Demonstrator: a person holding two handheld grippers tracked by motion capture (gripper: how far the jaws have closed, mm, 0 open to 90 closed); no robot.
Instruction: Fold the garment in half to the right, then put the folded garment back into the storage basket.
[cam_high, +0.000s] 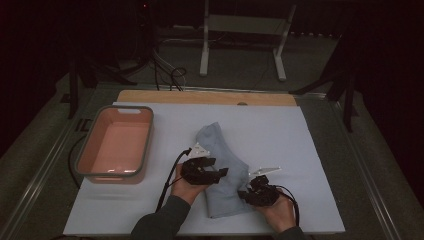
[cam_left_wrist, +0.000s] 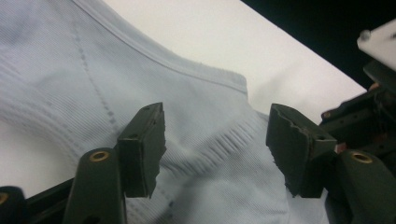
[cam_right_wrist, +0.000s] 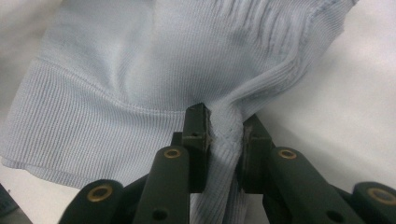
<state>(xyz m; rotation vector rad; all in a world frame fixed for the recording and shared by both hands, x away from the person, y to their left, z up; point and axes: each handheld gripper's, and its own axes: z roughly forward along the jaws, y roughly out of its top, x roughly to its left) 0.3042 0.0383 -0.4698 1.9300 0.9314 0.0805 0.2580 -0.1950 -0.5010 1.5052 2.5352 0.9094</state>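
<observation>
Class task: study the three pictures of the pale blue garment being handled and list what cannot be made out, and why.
- What kind of garment it is: folded, dim in the high view.
- Garment's left and top parts in the left gripper view: cut off by the frame's edges.
- Cloth under the right gripper: hidden by it.
- Pink basin near wall's inner face: hidden by its rim.

Pale blue garment (cam_right_wrist: 140, 70), centre frame: ribbed knit cloth, soft, matt. Gripper pads (cam_left_wrist: 144, 144), lower frame: dark, matt, rough chipped edges, probably rubber. Brass-coloured rivets (cam_right_wrist: 173, 153) glossy. Sheet (cam_high: 280, 130) under the cloth: white, matt, smooth. Basin (cam_high: 117, 145), left: pink plastic, slight sheen. Board strip (cam_high: 200, 96), top: wood.
</observation>
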